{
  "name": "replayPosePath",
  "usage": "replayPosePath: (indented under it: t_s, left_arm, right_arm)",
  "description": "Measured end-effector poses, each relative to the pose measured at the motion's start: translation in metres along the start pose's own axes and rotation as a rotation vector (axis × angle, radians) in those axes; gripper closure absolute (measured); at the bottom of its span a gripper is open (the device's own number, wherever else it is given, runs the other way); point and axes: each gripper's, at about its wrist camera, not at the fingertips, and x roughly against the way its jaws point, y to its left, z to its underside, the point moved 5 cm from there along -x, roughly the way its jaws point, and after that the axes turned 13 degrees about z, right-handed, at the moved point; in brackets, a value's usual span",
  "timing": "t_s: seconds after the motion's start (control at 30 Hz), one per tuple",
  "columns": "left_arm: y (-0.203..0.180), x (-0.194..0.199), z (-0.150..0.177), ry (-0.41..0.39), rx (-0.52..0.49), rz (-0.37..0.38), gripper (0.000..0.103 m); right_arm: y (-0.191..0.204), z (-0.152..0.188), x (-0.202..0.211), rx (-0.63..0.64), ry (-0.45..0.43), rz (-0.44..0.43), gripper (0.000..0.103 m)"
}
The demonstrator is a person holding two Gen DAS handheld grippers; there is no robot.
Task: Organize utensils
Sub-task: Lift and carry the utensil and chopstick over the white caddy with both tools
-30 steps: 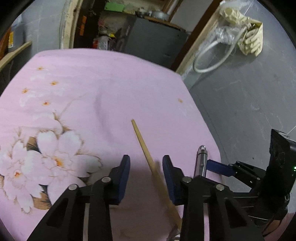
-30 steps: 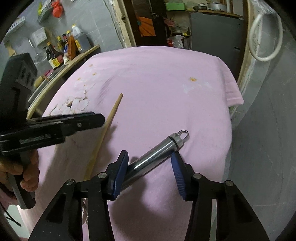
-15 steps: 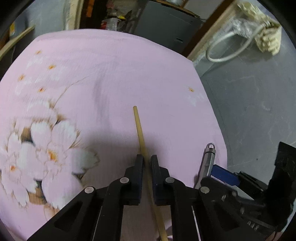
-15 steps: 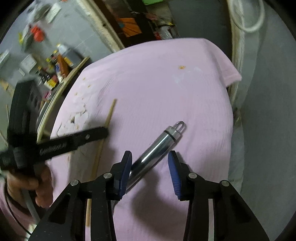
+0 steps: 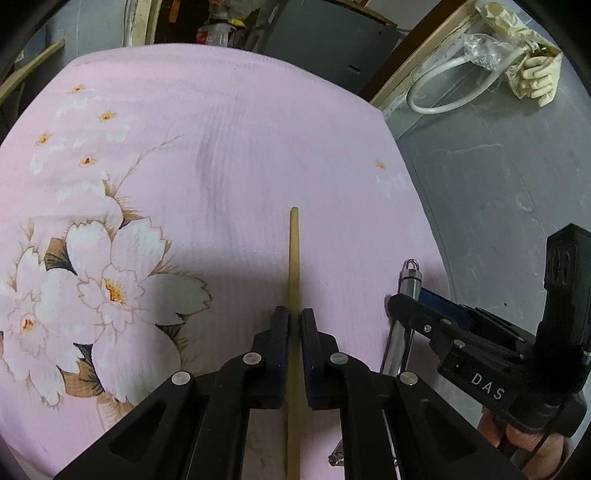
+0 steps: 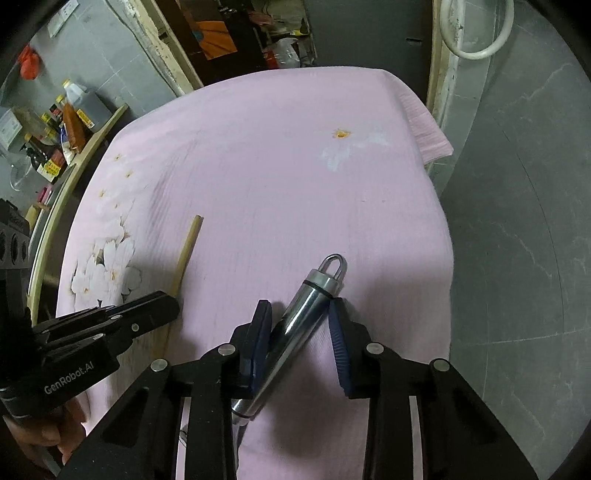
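**Both tongs on utensils: left clamped, right closing**

Left gripper point(image 5: 294, 325): jaws pressed together on the thin wooden stick point(image 5: 294, 251), pinching it partway along. The stick runs straight out ahead of the fingertips and back beneath the tool body, lying on the pink flowered cloth point(image 5: 229, 140).

Right gripper point(image 6: 299, 325): jaws closing, with the steel handle point(image 6: 295, 325) slanting between them. The left pad touches the handle's side; the right pad's tip meets it near the black ring; lower down a gap remains on that side. The handle's hanging loop point(image 6: 334, 264) sits just past the fingertips.

A hand point(image 6: 48, 439) holds the left tool, just left of the right one.

Beyond the cloth: bottles point(image 6: 70, 118) on a shelf far left, a white hose point(image 6: 476, 33) far right.
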Motion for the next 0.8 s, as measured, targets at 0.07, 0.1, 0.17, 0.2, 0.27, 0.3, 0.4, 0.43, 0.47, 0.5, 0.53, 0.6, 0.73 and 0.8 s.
replayPosePath:
  t_s: [0.07,0.1,0.17,0.2,0.27,0.3,0.4,0.43,0.47,0.5,0.53,0.6,0.73,0.8]
  left_arm:
    - [-0.005,-0.004,-0.003,0.016,-0.016,-0.028,0.096]
    - [-0.008,-0.004,-0.002,0.018,-0.03,-0.05,0.096]
    - [-0.011,-0.004,0.001,0.008,-0.038,-0.053,0.096]
    - [-0.011,-0.001,0.002,-0.001,-0.028,-0.034,0.096]
    - [-0.017,0.013,0.01,-0.056,-0.028,0.001,0.096]
    - [-0.019,0.022,0.014,-0.083,-0.044,-0.001,0.096]
    - [-0.029,0.047,0.025,-0.15,-0.086,0.019,0.096]
    - [-0.033,0.056,0.029,-0.173,-0.104,0.024,0.096]
    - [-0.038,0.065,0.034,-0.196,-0.123,0.031,0.096]
    - [-0.042,0.074,0.039,-0.221,-0.144,0.044,0.096]
    - [-0.047,0.085,0.043,-0.25,-0.167,0.057,0.096]
    - [-0.055,0.105,0.052,-0.304,-0.206,0.084,0.096]
    - [-0.07,0.134,0.071,-0.377,-0.254,0.125,0.096]
    - [-0.074,0.147,0.079,-0.407,-0.279,0.145,0.096]
  right_arm:
    - [-0.004,-0.001,0.0,-0.046,0.011,-0.052,0.079]
    - [-0.009,0.0,0.0,-0.08,0.022,-0.093,0.08]
    - [-0.018,0.004,0.002,-0.15,0.04,-0.179,0.083]
    - [-0.02,0.007,0.008,-0.175,0.026,-0.21,0.083]
    - [-0.022,0.013,0.025,-0.19,-0.039,-0.235,0.084]
    - [-0.023,0.016,0.033,-0.194,-0.065,-0.249,0.084]
    - [-0.02,0.023,0.07,-0.157,-0.184,-0.269,0.085]
    - [-0.021,0.024,0.079,-0.142,-0.214,-0.267,0.086]
    - [-0.019,0.029,0.094,-0.123,-0.26,-0.265,0.086]
    - [-0.019,0.031,0.102,-0.113,-0.285,-0.262,0.086]
    - [-0.019,0.037,0.115,-0.096,-0.325,-0.253,0.086]
    - [-0.02,0.046,0.134,-0.074,-0.382,-0.237,0.086]
    - [-0.025,0.064,0.172,-0.049,-0.469,-0.202,0.087]
    - [-0.026,0.069,0.187,-0.04,-0.498,-0.181,0.087]
